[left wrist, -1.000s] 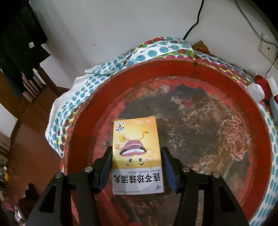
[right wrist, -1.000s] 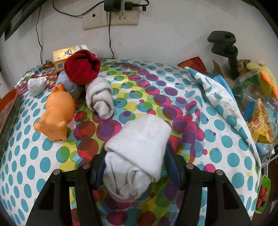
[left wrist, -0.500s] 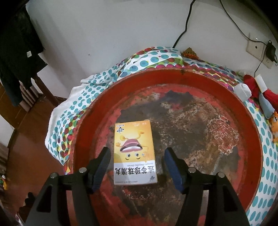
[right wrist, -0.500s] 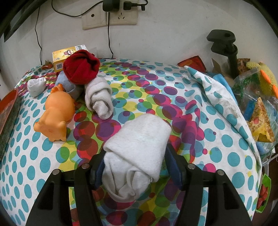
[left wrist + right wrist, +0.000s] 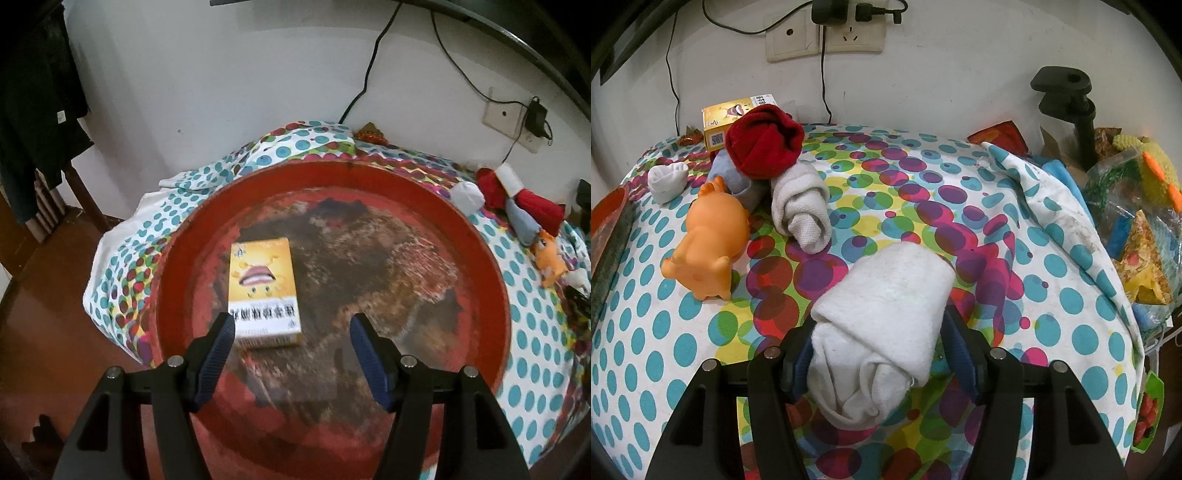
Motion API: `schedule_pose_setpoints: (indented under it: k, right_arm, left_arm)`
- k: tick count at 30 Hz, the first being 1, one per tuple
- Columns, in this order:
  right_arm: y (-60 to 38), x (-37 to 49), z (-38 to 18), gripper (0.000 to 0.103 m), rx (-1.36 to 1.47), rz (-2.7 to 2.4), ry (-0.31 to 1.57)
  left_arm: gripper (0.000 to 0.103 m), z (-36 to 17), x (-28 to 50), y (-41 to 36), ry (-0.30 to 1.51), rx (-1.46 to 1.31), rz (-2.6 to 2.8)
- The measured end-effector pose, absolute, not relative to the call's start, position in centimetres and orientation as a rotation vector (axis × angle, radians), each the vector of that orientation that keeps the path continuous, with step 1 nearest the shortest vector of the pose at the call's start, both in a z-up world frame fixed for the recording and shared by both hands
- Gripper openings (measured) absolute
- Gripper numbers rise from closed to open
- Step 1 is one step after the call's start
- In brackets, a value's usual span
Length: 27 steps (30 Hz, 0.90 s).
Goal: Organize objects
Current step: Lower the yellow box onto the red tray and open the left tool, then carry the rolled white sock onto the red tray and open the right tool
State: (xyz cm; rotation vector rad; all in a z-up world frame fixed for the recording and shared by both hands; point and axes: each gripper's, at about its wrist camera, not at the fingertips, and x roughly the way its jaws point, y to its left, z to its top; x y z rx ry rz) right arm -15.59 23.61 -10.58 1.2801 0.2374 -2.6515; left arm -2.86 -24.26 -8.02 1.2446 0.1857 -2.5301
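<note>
The yellow box (image 5: 263, 291) lies flat in the red tray (image 5: 177, 258), released; the left claw (image 5: 291, 354) is wide. The rolled white towel (image 5: 882, 332) is held by the right claw (image 5: 879, 354) on the desk (image 5: 1052, 295). It seems soft and light, so it is best gripped at the middle.

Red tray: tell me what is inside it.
Inside the red tray only one yellow box lies flat on the worn floor, left of centre. The left gripper hangs open just in front of it, not touching. The tray's near part is hidden behind the gripper.
</note>
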Motion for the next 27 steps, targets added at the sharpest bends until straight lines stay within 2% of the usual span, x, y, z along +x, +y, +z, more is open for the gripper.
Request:
schedule_pose_setpoints:
  k: [11,14,16,25,27]
  right_arm:
    - [23.7,-15.7,-10.5,0.058,1.269,-2.67,0.295]
    - [23.5,-15.7,-10.4,0.054,1.251,-2.666,0.33]
    - [23.5,-15.7,-10.4,0.046,1.24,-2.654,0.341]
    - [23.0,-15.9,-10.5,0.043,1.235,-2.686,0.35]
    - [22.6,-15.0,-10.3,0.043,1.245,-2.7,0.34]
  left_arm:
    - [0.067,-7.8,0.8,-25.0,0.222,1.164,-2.542]
    - [0.067,-7.9,2.1,-25.0,0.21,1.167,-2.544]
    - [0.067,-7.9,2.9,-25.0,0.201,1.15,-2.545]
    - [0.067,-8.3,4.9,-24.9,0.244,1.135,-2.573]
    - [0.067,-8.4,5.0,-24.8,0.204,1.121,-2.569]
